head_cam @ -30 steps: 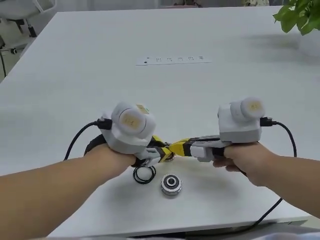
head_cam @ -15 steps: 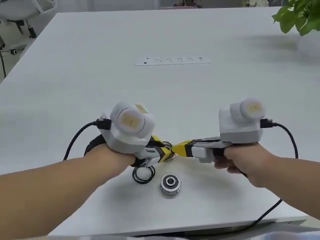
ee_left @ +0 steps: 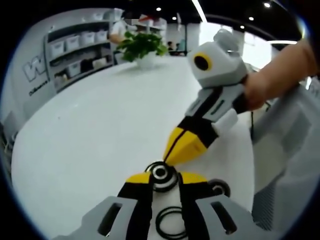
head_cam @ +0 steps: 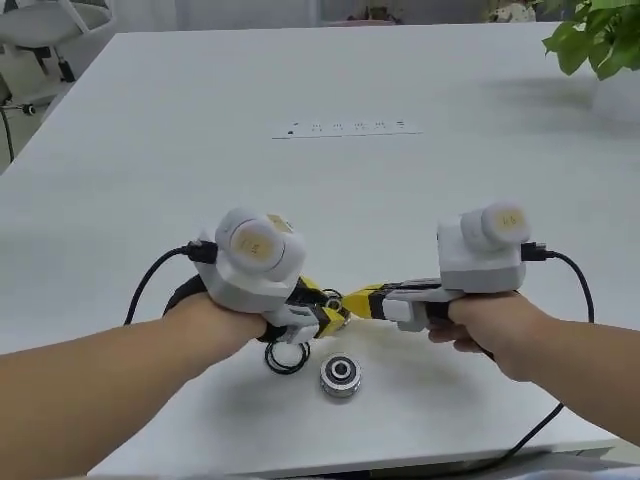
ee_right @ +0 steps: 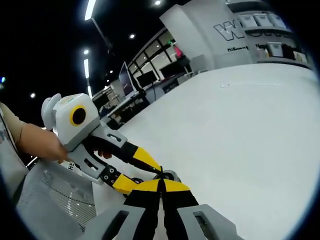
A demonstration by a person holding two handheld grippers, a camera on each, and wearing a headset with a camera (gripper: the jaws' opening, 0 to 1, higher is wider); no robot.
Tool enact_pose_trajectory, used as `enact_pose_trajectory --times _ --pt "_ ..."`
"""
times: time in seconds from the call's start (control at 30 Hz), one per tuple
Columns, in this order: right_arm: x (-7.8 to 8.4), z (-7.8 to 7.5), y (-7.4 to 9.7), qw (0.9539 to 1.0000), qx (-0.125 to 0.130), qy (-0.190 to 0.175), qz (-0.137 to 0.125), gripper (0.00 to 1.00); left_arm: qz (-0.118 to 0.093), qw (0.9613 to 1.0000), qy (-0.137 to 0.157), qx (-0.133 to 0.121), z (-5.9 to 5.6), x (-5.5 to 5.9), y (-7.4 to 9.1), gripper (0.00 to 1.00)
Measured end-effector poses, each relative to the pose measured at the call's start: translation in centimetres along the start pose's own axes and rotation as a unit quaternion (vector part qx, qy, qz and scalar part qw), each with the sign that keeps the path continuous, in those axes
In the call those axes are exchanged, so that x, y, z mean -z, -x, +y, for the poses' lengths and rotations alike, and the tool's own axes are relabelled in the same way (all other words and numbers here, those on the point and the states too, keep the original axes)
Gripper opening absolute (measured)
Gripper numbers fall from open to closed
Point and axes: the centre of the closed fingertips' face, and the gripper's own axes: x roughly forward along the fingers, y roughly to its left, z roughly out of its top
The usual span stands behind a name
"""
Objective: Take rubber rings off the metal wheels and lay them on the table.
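Left gripper view, left gripper (ee_left: 164, 176) fingers pinching a metal wheel (ee_left: 160, 173), right gripper (ee_left: 170, 156) fingers pressed together, tips touching that wheel's rubber ring (ee_left: 151, 167), loose rings (ee_left: 170, 222) on the table (ee_left: 90, 130) beneath the left fingers, second wheel (ee_left: 219, 187) just beside them.

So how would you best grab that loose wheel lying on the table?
Come straight down and close the jaws across the outer rim of the loose wheel. It lies flat on the table, hub up, so opposite rim edges are free; a sideways approach would probably just push it.
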Motion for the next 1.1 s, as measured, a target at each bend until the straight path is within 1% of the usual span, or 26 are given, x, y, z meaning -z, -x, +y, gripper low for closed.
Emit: enact_pose_trajectory --times 0.23,0.33,0.43,0.6,0.67,0.87,1.03,1.1 --pt "-0.6 0.4 0.3 0.9999 -0.005 0.002 -0.010 0.00 -0.023 0.9997 0.005 0.005 -0.2 -0.9 1.7 0.27" --pt "-0.7 0.5 0.4 0.9999 -0.007 0.002 -0.012 0.00 -0.031 0.9995 0.007 0.007 -0.2 -1.1 2.4 0.28" --pt "-0.9 0.7 0.5 0.9998 -0.011 0.004 -0.015 0.00 -0.038 0.9992 0.008 0.010 -0.6 -1.3 3.2 0.32" --pt "-1.1 1.3 0.4 0.9997 -0.019 0.004 -0.017 0.00 -0.053 0.9984 0.015 0.010 -0.4 -1.4 4.7 0.33" --pt "-1.2 1.9 0.4 0.9995 -0.024 0.006 -0.018 0.00 -0.057 0.9982 0.017 0.010 -0.4 -1.3 5.4 0.35" --pt "-1.3 2.6 0.3 0.9992 -0.036 0.006 -0.018 0.00 -0.070 0.9973 0.023 0.007 -0.2 -1.0 7.2 0.39" --pt "-1.2 3.3 -0.2 0.9988 -0.046 0.008 -0.013 0.00 -0.074 0.9969 0.025 0.005 -0.4 -0.3 8.5 0.43" --pt "-1.1 3.6 -0.3 0.9987 -0.049 0.007 -0.012 0.00 -0.076 0.9968 0.026 0.002 -0.6 0.0 8.9 0.45"
